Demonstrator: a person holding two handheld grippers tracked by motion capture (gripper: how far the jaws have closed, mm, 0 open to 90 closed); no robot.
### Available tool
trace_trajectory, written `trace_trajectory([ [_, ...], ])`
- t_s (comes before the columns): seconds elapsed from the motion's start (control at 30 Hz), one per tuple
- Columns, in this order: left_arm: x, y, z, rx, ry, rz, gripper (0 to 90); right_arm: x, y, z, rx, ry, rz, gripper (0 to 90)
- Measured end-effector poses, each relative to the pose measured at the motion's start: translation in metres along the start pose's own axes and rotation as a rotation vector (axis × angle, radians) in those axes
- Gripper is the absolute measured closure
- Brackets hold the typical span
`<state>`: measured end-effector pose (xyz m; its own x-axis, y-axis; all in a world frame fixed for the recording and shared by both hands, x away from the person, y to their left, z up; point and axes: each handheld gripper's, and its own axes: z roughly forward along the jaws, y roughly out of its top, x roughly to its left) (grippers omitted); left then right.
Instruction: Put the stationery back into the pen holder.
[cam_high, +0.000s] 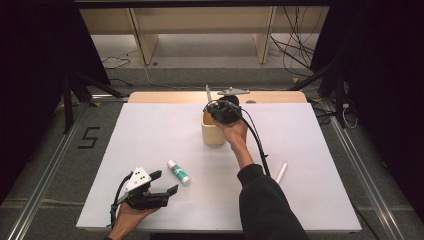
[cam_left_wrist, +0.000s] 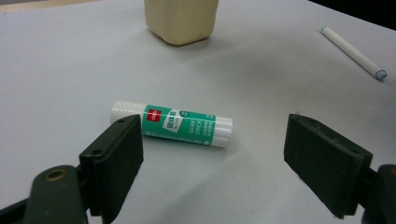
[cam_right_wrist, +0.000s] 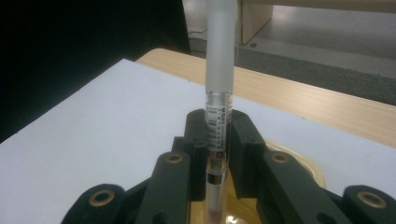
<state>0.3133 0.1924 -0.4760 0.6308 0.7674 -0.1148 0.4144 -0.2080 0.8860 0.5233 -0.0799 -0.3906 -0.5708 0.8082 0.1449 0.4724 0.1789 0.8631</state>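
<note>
White table (cam_high: 150, 135): R gripper (cam_right_wrist: 218, 135) clamps pen (cam_right_wrist: 219, 70), prob. over cup (cam_high: 212, 134).

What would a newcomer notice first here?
The right gripper, over the cream plastic holder at the table's far middle, is shut on an upright clear pen with frosted cap. Near the front, the open left gripper faces a green-and-white glue stick lying flat.

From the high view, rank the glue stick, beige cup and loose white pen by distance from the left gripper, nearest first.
From the left gripper:
1. Glue stick, just ahead of its jaws.
2. Beige cup, farther up the table, under the right gripper.
3. Loose white pen, far right.
</note>
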Motion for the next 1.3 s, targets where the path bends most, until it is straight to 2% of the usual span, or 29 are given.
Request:
trace_trajectory([
  [0.8,0.0,-0.001,0.001,0.006,0.007,0.003,19.6,0.006,-0.007,0.011,0.037,-0.009,-0.015,78.3],
  [0.93,0.0,-0.001,0.001,0.005,0.006,0.002,19.6,0.005,-0.007,0.011,0.036,-0.004,0.002,65.9],
  [1.0,0.001,-0.001,0.001,0.005,0.008,0.004,19.6,0.004,-0.006,0.009,0.034,-0.005,0.015,55.6],
  [1.13,0.001,-0.001,0.001,0.005,0.01,0.006,19.6,0.001,-0.002,0.0,0.004,-0.002,0.051,44.1],
  [1.3,0.002,-0.001,0.0,-0.001,0.014,-0.005,19.6,0.005,0.002,-0.016,-0.028,-0.017,0.043,37.2],
])
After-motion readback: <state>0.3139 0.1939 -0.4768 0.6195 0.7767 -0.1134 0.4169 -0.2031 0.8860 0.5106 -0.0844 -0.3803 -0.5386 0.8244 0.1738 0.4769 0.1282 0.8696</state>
